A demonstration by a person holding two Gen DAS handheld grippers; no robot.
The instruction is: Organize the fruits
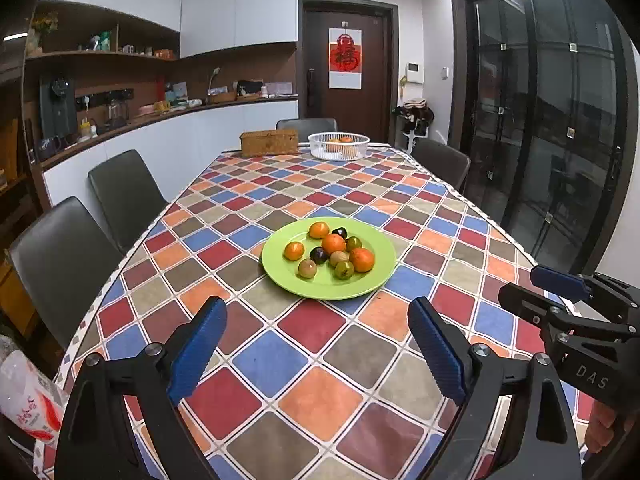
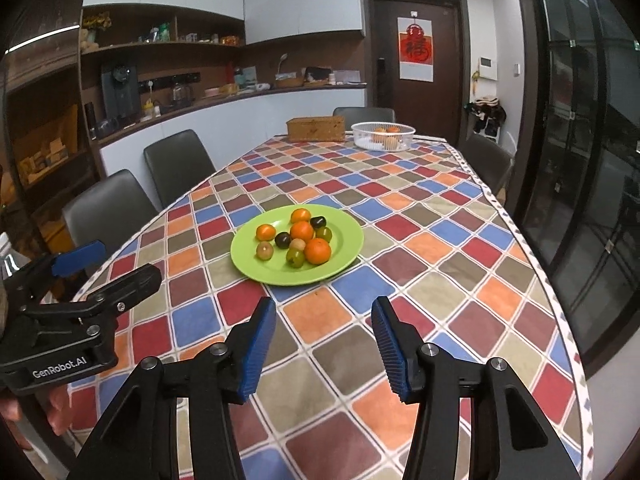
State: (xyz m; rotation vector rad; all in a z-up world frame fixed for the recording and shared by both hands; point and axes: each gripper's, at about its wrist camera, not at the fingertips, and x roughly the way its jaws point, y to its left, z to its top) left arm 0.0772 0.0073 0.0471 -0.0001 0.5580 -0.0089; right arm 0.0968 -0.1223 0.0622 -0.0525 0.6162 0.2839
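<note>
A green plate [image 1: 376,280] [image 2: 344,256] sits mid-table and holds several small fruits: orange tangerines [image 1: 362,259] [image 2: 318,251], dark plums [image 1: 319,255] [image 2: 283,239] and green-brown fruits [image 1: 344,269] [image 2: 295,257]. A white basket [image 1: 338,145] [image 2: 383,135] with a few orange fruits stands at the far end. My left gripper [image 1: 318,312] is open and empty, short of the plate. My right gripper [image 2: 324,312] is open and empty, also short of the plate. Each gripper shows at the edge of the other's view: the right one [image 1: 560,292], the left one [image 2: 108,264].
A checkered tablecloth [image 1: 312,360] [image 2: 420,248] covers the long table. A wicker box [image 1: 269,142] [image 2: 316,128] stands beside the white basket. Dark chairs [image 1: 124,196] [image 2: 176,164] line the left side and far end. A plastic bag [image 1: 28,396] lies at the near left corner.
</note>
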